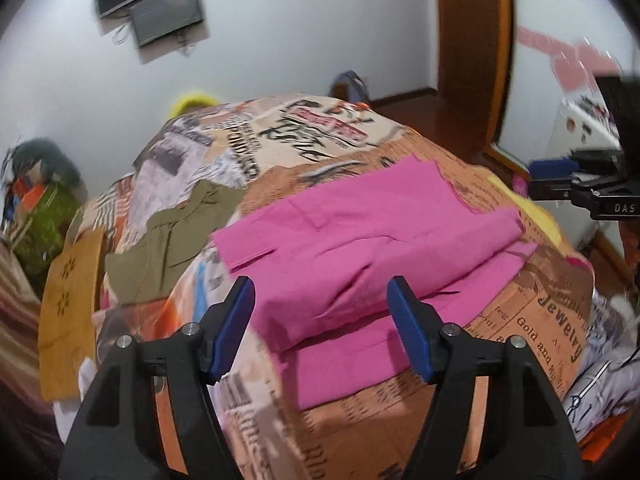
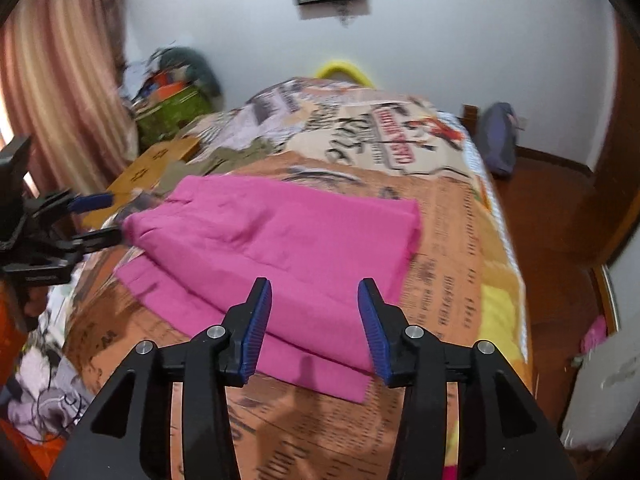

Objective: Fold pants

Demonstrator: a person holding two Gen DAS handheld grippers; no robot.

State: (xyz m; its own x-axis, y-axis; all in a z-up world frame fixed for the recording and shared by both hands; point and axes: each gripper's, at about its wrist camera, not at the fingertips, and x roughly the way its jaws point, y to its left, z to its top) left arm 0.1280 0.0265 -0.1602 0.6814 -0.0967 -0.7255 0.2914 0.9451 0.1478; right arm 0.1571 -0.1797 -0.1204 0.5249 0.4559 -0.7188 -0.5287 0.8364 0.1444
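Where the bed (image 1: 532, 312) falls away at its left edge, a mustard-yellow cloth (image 1: 70, 312) with dark flower marks hangs partly over the side, and just inward of it an olive-green garment (image 1: 160, 248) lies rumpled on the newspaper-print bedspread (image 1: 256, 148). Next comes the left gripper (image 1: 320, 300), its blue pads (image 1: 234, 320) spread wide with nothing pinched between them; it hovers released above the near edge of the pink pants (image 1: 360, 248). The pants lie folded in the middle of the bed, a doubled upper layer resting on a flat lower layer that juts toward the bed's near edge. In the right wrist view the same pink pants (image 2: 280, 240) stretch across the bedspread (image 2: 448, 240) from the left edge toward the middle, and the left gripper (image 2: 96, 220) shows at their left end, its jaws apart. The right gripper (image 2: 315, 316) is poised over the near fold of the pants, its blue pads (image 2: 256, 328) parted and gripping nothing. Toward the bed's right edge a yellow patch (image 2: 500, 316) of fabric shows, and beyond it lies a wooden floor (image 2: 552, 216)
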